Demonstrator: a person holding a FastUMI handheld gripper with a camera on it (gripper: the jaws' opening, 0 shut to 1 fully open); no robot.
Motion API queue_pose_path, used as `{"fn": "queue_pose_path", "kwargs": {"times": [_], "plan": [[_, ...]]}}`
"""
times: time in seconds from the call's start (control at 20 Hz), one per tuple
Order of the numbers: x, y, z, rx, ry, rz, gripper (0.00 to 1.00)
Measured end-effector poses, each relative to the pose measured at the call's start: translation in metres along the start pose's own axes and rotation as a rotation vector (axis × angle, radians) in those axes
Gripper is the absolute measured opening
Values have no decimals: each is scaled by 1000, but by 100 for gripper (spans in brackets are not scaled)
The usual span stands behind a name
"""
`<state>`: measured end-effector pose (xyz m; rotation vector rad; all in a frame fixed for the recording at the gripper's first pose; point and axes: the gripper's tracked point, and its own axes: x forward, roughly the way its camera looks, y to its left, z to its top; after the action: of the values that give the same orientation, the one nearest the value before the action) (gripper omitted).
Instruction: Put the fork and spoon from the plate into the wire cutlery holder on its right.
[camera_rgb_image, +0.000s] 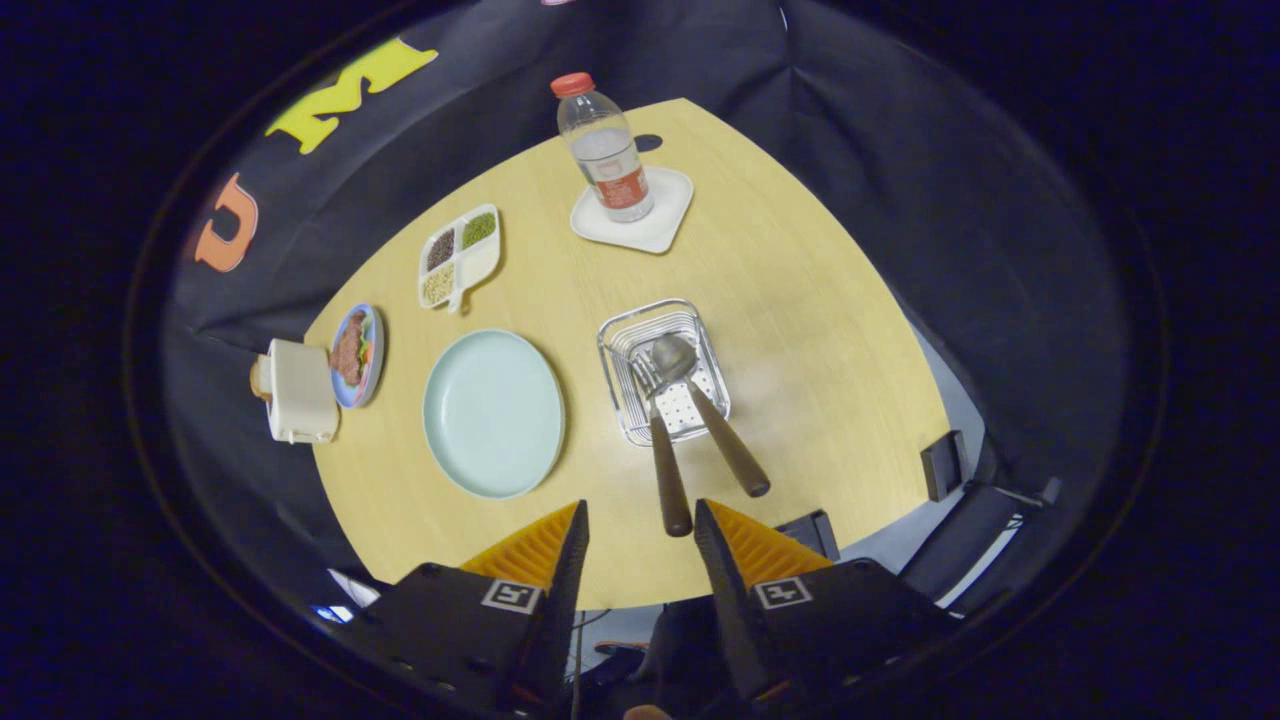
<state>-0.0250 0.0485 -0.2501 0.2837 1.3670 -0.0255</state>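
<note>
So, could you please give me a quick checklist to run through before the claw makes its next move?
1. Fork in the wire cutlery holder: ok, head down inside, handle leaning out towards the claw.
2. Spoon in the holder: ok, bowl inside, handle sticking out over the rim.
3. Plate cleared of cutlery: ok, nothing lies on it.
4. Claw free: ok, fingers apart, holding nothing.
5. Room to pull back: not ok, the fork handle's tip sits just ahead of the gap between the fingers.
6. Holder steady under the leaning handles: cannot tell.
</note>
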Motion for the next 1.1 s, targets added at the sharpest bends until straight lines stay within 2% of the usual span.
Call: {"fn": "queue_pose_path", "kwargs": {"times": [0.1,0.3,0.45,0.65,0.85,1.1], "plan": [[-2,3,4,-17,-25,-6,82],[-17,11,21,-61,-114,-25,96],[-51,28,47,-105,-275,-18,97],[-124,61,80,-193,-562,20,97],[-190,89,80,-245,-808,81,97],[-247,108,74,-288,-1093,142,96]]}}
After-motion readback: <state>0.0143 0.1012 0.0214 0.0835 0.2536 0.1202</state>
